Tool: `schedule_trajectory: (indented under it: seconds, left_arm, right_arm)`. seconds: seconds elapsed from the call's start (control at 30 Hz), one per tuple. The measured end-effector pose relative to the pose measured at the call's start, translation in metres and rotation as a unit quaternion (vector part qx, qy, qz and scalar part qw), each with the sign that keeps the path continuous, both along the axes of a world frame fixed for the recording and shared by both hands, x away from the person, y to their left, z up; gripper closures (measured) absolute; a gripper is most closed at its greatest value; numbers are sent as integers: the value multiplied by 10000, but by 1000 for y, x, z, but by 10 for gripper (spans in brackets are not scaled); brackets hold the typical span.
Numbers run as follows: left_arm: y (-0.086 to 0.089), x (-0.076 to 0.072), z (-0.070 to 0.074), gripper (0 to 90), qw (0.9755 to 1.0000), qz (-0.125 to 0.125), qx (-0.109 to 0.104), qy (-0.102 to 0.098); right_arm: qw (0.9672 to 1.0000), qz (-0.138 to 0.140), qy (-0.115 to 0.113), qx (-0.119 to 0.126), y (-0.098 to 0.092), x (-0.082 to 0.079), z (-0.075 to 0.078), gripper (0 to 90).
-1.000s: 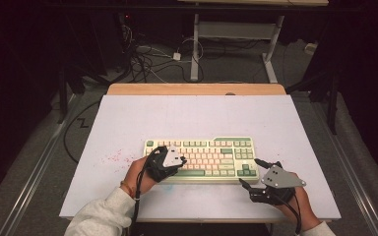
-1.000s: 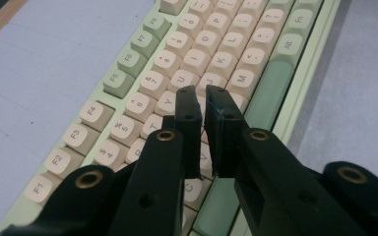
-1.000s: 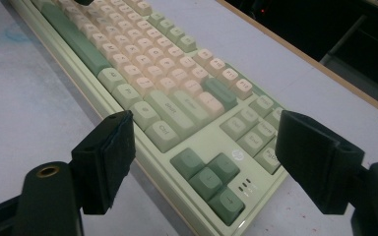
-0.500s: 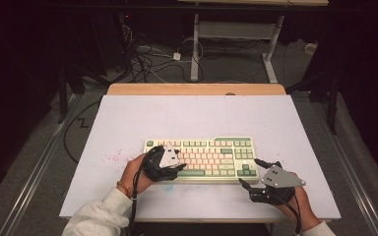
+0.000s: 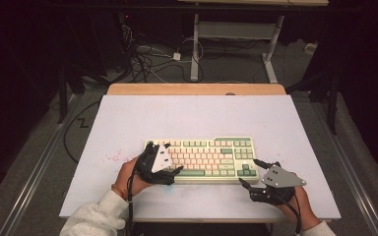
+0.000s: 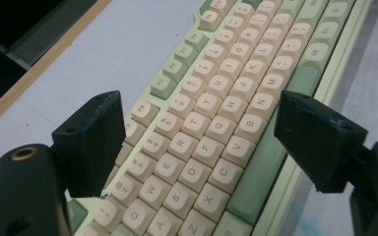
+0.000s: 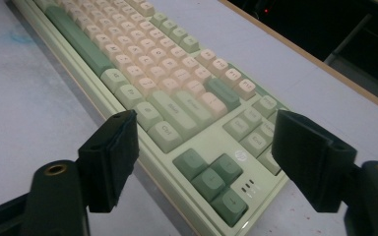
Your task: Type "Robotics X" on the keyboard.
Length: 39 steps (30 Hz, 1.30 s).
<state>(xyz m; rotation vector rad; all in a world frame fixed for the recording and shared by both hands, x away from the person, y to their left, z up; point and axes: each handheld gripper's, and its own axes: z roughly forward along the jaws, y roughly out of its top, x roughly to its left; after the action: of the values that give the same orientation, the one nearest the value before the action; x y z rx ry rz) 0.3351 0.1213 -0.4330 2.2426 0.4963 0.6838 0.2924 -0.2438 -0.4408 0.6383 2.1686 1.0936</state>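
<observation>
Green and cream keys mark the keyboard [image 5: 204,160], which lies flat on the white tabletop [image 5: 197,118], near its front edge and a little right of the middle. A wooden strip [image 5: 197,89] is seen along the tabletop's far edge.

The left gripper [image 5: 165,162] is held over the keyboard's left end, with its grey plate tilted above the keys. In the left gripper view its fingers [image 6: 96,142] are spread wide, having just been opening, and nothing is clasped between them; the letter keys from Q to N are seen in the gap below, and no key is seen to be pressed.

The right gripper [image 5: 254,173] is held low at the keyboard's front right corner, just beside the case. In the right gripper view its fingers [image 7: 110,157] are parted, though they have just been closing a little; the arrow keys [image 7: 211,179] and the corner of the case are framed between them, and the pads are kept apart from the case on both sides. Nothing is gripped.

Faint red specks [image 5: 112,157] are scattered on the tabletop left of the keyboard
</observation>
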Motion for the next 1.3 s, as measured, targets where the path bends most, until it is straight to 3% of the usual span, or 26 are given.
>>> schedule_trajectory:
  seconds: [0.03,0.23,0.3,0.33,0.53,0.57,0.87,1.0,1.3]
  left_arm:
    - [3,-1,1,189,10000,22,-39,-25]
    - [19,-8,2,189,9997,156,-141,-76]
    - [25,-10,2,189,9996,218,-174,-89]
    - [28,-11,2,189,9995,234,-195,-79]
    - [40,-21,-2,189,9993,309,-155,-135]
    - [44,-25,-4,189,9989,370,-199,-227]
    - [61,-36,-7,189,9977,528,-257,-341]
    - [74,-37,-8,189,9964,661,-440,-307]
    - [82,-45,-14,189,9953,750,-527,-304]
  right_arm:
    - [10000,6,15,78,-2,0,1,372]
    - [9999,36,55,109,-2,0,2,527]
    - [9997,130,166,109,-2,0,3,600]
    - [9993,207,266,130,-2,1,3,685]
    - [9984,341,428,108,0,2,4,879]
    - [9984,345,441,113,0,3,4,899]
    - [9976,509,466,16,11,10,9,900]
    - [9969,607,499,-90,22,17,9,900]
    - [9954,735,588,-188,51,43,11,900]
